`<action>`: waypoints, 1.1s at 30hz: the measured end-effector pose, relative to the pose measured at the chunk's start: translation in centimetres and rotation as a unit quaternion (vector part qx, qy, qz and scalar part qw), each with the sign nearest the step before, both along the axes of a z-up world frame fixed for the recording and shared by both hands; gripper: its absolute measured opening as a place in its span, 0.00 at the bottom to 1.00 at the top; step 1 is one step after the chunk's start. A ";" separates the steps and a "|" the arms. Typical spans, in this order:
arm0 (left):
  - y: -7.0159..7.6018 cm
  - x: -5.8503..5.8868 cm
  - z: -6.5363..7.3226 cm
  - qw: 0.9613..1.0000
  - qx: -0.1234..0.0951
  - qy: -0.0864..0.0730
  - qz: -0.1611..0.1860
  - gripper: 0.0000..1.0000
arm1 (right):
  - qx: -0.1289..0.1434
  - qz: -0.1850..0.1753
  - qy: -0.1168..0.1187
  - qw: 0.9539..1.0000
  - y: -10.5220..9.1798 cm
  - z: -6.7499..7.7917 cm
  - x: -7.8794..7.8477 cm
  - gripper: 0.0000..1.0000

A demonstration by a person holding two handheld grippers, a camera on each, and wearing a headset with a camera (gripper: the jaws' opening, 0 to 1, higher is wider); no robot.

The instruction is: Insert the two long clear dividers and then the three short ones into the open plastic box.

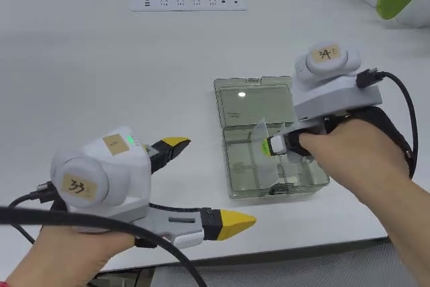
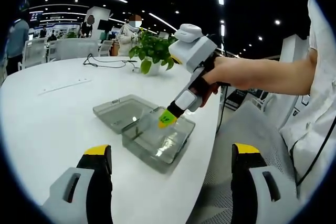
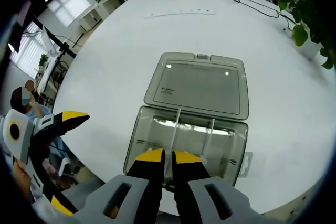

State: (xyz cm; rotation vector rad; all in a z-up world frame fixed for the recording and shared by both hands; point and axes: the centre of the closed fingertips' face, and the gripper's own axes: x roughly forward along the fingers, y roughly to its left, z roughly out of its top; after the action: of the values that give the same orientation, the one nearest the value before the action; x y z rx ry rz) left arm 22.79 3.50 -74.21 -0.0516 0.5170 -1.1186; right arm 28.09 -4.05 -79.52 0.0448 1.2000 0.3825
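While the right gripper [image 3: 168,157] hangs over the open smoky-grey translucent plastic box [image 3: 137,129], its jaws stand pinched almost together on the top edge of a thin clear plastic divider [image 3: 175,127]. The divider runs upright from the slit between the jaws down into the box base. The box sits on the white worktop [image 1: 101,65] with its hinged lid [image 3: 197,85] laid flat behind it.

The left gripper [image 1: 207,181] is low and well apart from the box, jaws spread wide, holding nothing.

In the right gripper view we see more faint lines in the base: a second upright to the right and a cross line near the back. We can't tell seated dividers from moulded ribs, so there's no firm count of what's in. A small clear piece [image 3: 247,163] seems to lie on the worktop just beside the box's right wall (likely another divider, too faint to be sure).

Handling, as we judge it:
- The divider looks light, thin, slick and a bit flexy, and its edges are hard to see.
- Grip the top edge near the middle and keep it vertical so both ends meet their slots together.
- Press gently, because a skewed push would likely bow it or pop it loose.
- The box looks light and may slide, so the free left gripper could steady it.
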 end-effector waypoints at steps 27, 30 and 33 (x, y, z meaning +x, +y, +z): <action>-0.2 0.2 0.4 1.000 0.003 0.000 0.007 0.97 | 0.048 0.009 0.005 0.999 0.9 -2.4 0.3 0.09; -0.2 0.3 0.4 1.000 0.006 -0.001 0.007 0.97 | 0.055 0.015 0.002 0.998 0.9 -2.4 0.1 0.09; -0.3 0.3 0.5 1.000 0.006 -0.001 0.007 0.97 | 0.073 0.014 -0.001 0.997 0.9 -2.4 0.1 0.10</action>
State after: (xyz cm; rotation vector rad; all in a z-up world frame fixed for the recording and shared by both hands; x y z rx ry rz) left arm 23.05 3.23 -73.71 -0.0439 0.5205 -1.1015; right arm 28.15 -3.15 -81.88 0.1554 1.1706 0.4943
